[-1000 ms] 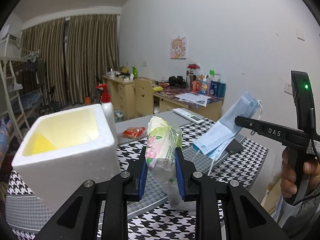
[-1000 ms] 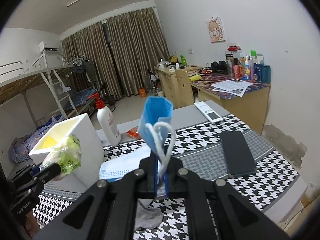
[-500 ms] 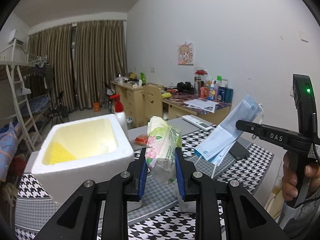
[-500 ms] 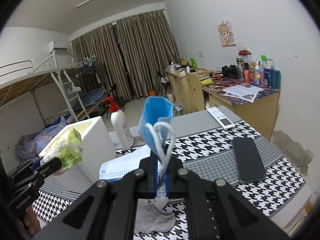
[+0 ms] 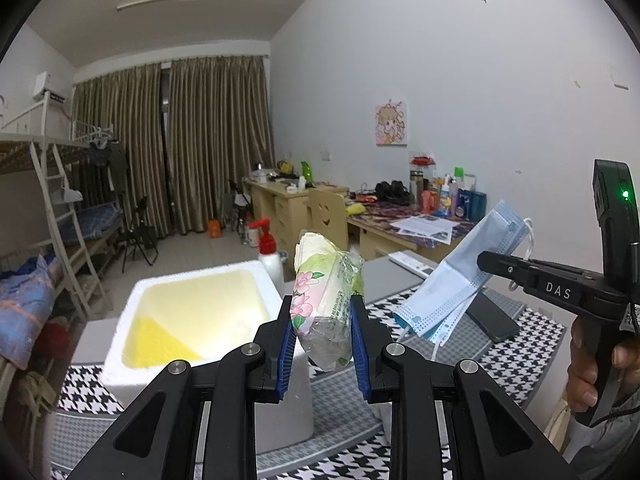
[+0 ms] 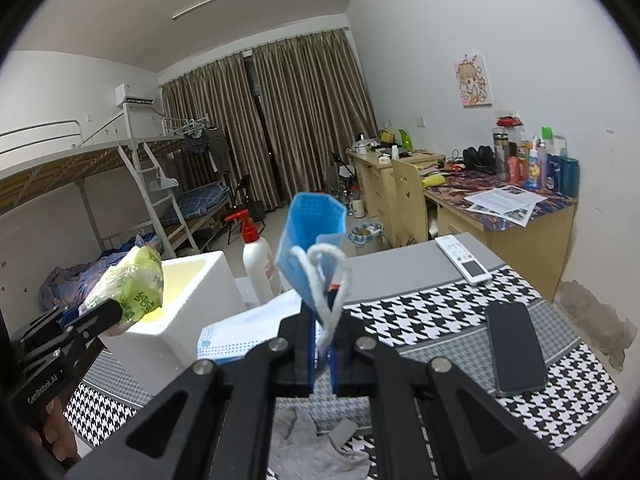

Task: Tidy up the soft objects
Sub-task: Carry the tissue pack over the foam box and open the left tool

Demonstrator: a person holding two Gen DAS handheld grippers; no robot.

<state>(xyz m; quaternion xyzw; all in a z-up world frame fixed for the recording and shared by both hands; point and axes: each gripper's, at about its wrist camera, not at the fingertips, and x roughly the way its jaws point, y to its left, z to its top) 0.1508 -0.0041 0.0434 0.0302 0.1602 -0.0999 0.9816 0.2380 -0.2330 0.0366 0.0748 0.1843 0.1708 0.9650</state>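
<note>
My left gripper (image 5: 322, 332) is shut on a floral green tissue pack (image 5: 326, 296) and holds it in the air beside the right rim of the white foam box (image 5: 192, 312). The pack also shows in the right wrist view (image 6: 132, 284), at the box (image 6: 192, 300). My right gripper (image 6: 322, 350) is shut on a blue face mask (image 6: 310, 240), held up above the table; the mask shows in the left wrist view (image 5: 460, 284). The box's inside is yellow and looks empty.
On the houndstooth table (image 6: 440, 320) lie a black phone (image 6: 516, 348), a white remote (image 6: 462, 258), a white pump bottle with red top (image 6: 258, 260), another mask (image 6: 248, 328) and a grey cloth (image 6: 316, 440). Desks and a bunk bed stand behind.
Both grippers have risen with their loads. The left gripper with the tissue pack has moved closer over the foam box's right rim.
</note>
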